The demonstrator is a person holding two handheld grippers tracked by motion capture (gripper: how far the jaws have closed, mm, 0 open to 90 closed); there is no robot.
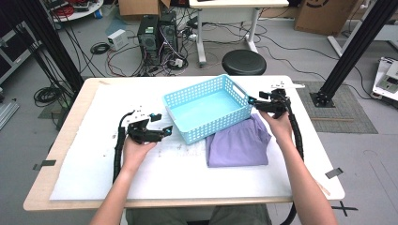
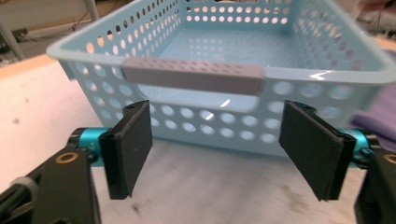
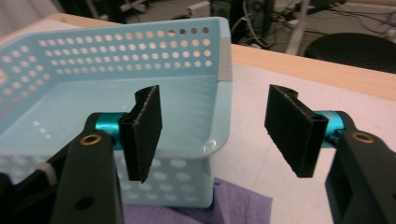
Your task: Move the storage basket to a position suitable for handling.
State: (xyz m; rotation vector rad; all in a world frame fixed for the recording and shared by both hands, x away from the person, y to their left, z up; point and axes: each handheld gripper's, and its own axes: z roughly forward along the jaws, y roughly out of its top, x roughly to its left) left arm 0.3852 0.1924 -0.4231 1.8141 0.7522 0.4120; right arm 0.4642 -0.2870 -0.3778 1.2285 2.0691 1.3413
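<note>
Basket [image 1: 206,108] between both grippers' spread fingers [image 2: 132,149], untouched; cloth [image 1: 239,143] beside.

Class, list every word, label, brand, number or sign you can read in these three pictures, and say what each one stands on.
None can be read.
Cardboard box at the top right: a dark printed mark, cut off and too blurred to read.
Blue basket, purple cloth and white table cover: no lettering.

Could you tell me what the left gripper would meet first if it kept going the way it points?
Most likely the basket: the left gripper stands open, facing the short wall under the grey handle, with bare table between. How far off is hard to judge.
</note>
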